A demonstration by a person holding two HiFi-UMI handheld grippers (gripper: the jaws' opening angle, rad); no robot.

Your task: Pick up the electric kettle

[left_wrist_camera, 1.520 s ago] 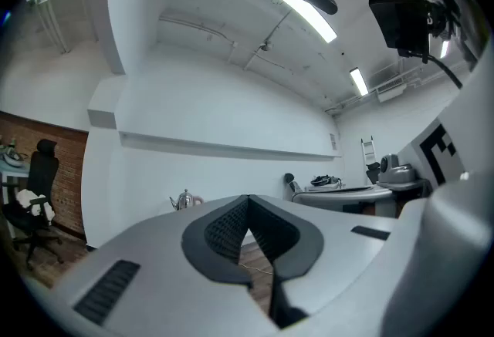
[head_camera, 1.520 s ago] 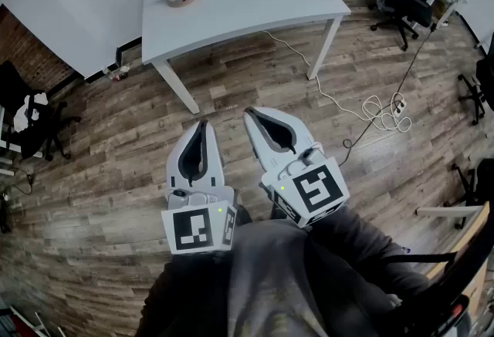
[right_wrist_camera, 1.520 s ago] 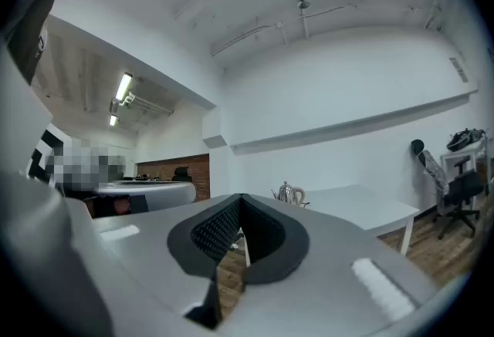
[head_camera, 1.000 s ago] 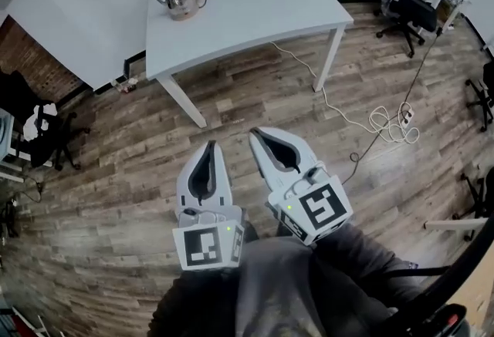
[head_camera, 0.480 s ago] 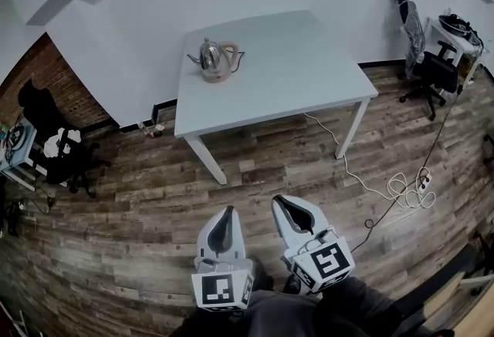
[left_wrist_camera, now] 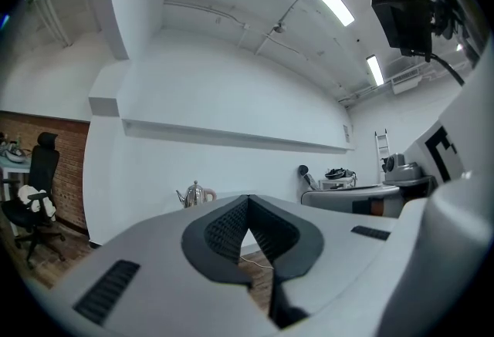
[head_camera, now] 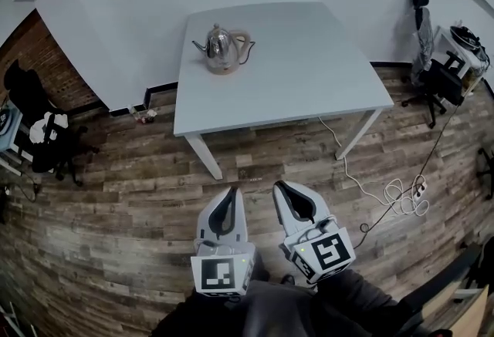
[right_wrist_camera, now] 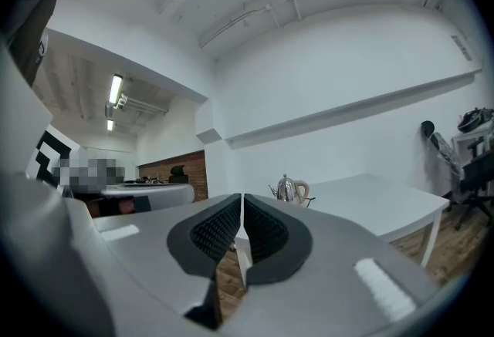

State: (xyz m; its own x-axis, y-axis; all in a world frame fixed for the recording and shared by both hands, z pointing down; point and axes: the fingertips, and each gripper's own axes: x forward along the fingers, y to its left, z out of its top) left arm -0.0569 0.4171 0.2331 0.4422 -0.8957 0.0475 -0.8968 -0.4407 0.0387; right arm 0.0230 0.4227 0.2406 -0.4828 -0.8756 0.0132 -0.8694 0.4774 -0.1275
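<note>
Standing on the far-left part of the white table [head_camera: 309,58], the electric kettle [head_camera: 222,48] is well apart from the grippers, straight ahead of them, with its spout to the left and its handle to the right. The left gripper [head_camera: 232,191] lines up with it more closely than the right gripper [head_camera: 280,186]. The 2 pairs of jaws are pressed together, holding nothing.

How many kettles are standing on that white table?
1. The electric kettle stands near the far left corner of the white table, spout pointing left. The whole tabletop is in view, so no second one seems hidden.
</note>
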